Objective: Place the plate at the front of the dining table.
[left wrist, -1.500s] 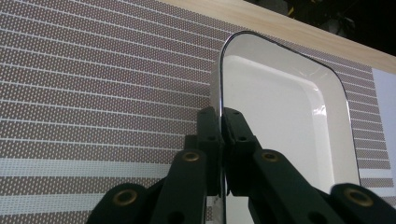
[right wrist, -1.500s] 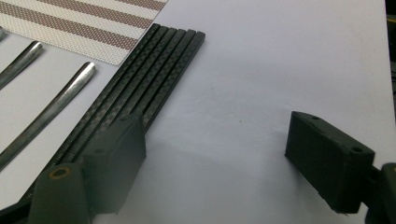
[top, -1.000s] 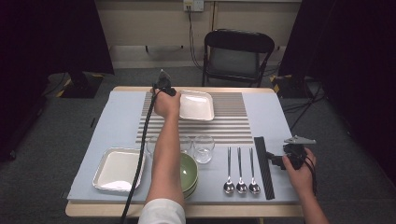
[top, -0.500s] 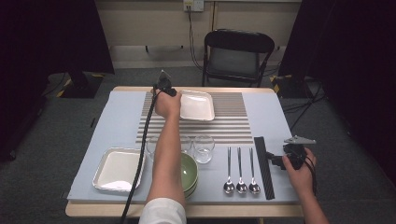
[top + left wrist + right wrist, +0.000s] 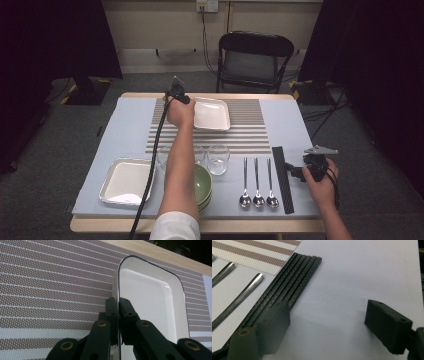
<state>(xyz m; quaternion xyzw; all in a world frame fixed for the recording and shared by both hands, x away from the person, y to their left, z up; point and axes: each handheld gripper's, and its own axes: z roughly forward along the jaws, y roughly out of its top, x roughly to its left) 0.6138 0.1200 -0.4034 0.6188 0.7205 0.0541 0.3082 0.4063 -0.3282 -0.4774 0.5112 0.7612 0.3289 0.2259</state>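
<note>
1. Nothing has visibly moved since the two earlier high-view pictures: the left arm reaches to the same spot on the striped mat (image 5: 250, 131), the white tray (image 5: 211, 113) lies in the same place, and the right hand sits as before by the table's right edge.
2. Seen along the left gripper (image 5: 117, 302), the jaws are clenched on the near rim of the white tray (image 5: 150, 302), one jaw outside the rim and one just inside it, the thin edge pinched between them.
3. That tray lies on the striped mat toward the table's far edge, left of the mat's middle. Whether the pinched side is lifted clear of the mat cannot be told.
4. In the high view the left gripper (image 5: 178, 94) is at the tray's left rim, its cable trailing back along the forearm.
5. The stillness suggests a pause at the end of placing the tray or just before lifting it; which of the two cannot be read from the grip alone.
6. The right gripper (image 5: 327, 322) has its jaws spread wide with bare blue cloth (image 5: 362, 277) between them, grasping nothing.
7. Just beside its left jaw lie the black chopsticks (image 5: 294, 280), and beyond them the spoon handles (image 5: 242, 297), near the table's front right corner.
8. Nearer the front edge stand two glasses (image 5: 218, 159), the green bowls (image 5: 205, 182) and a second tray (image 5: 125, 181).
</note>
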